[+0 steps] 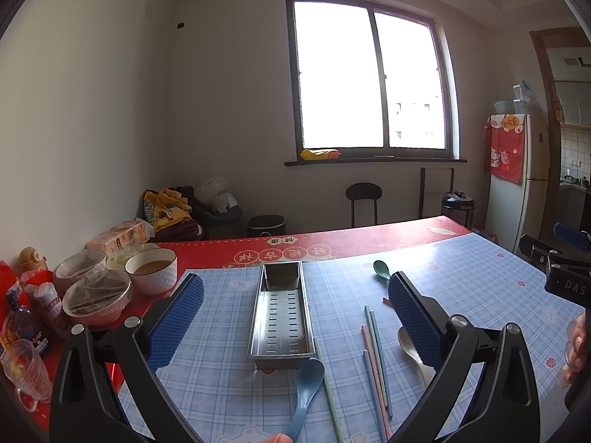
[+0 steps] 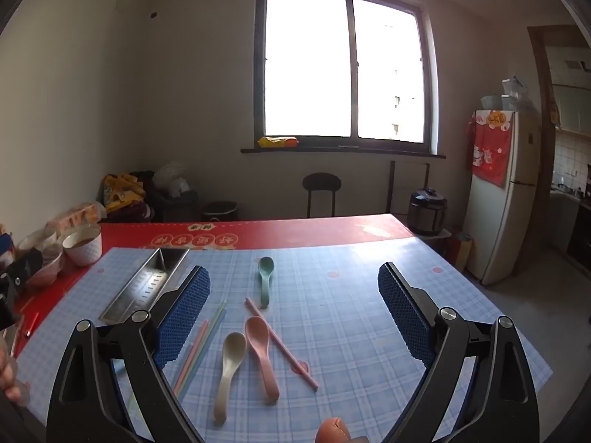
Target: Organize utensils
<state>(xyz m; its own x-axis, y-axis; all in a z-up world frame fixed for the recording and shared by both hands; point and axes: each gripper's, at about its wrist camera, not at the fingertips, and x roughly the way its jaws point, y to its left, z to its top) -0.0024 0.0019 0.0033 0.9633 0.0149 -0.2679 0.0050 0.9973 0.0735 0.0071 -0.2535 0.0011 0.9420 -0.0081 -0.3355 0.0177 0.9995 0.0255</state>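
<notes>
A long steel utensil tray (image 1: 280,313) with a slotted floor lies empty on the blue checked mat; it also shows in the right wrist view (image 2: 144,288). My left gripper (image 1: 295,313) is open and empty, held above the tray. A blue spoon (image 1: 304,387) lies at the tray's near end. Pastel chopsticks (image 1: 376,361) and a cream spoon (image 1: 410,347) lie to its right, a green spoon (image 1: 382,269) farther back. My right gripper (image 2: 293,313) is open and empty above a cream spoon (image 2: 229,365), a pink spoon (image 2: 260,354), a pink chopstick (image 2: 280,343), more chopsticks (image 2: 201,347) and the green spoon (image 2: 265,277).
Bowls of food (image 1: 151,269), covered dishes (image 1: 96,295), a tissue pack (image 1: 122,240), bottles and a glass (image 1: 26,369) crowd the table's left side. A stool (image 1: 364,199), a pressure cooker (image 2: 426,210) and a fridge (image 2: 495,192) stand beyond the table.
</notes>
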